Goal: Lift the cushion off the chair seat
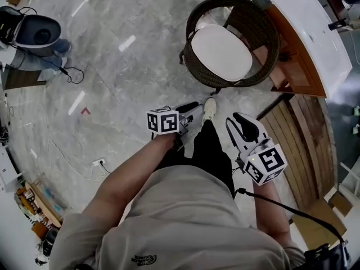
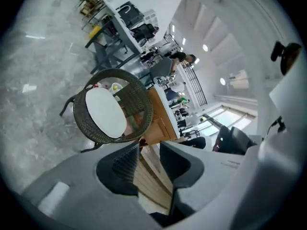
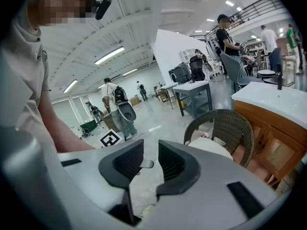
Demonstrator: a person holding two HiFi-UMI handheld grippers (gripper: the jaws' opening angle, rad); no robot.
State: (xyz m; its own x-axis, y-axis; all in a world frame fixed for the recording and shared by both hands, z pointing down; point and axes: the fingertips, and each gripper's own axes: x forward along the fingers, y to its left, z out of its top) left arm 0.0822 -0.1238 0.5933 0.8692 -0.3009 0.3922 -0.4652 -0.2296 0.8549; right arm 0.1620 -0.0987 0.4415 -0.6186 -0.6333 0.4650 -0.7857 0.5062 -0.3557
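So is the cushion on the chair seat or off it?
On. The white cushion lies flat on the seat of the wicker chair, filling it, with nothing touching it.

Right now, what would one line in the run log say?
stage: not yet at chair | cushion: on seat, untouched | left gripper: open, empty | right gripper: open, empty

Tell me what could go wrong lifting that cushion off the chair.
The cushion sits low inside the chair's wicker rim; either tool could snag the weave. The wooden cabinet stands beside the chair, so the right tool may knock it. Gripped by one edge, the cushion may sag and slip.
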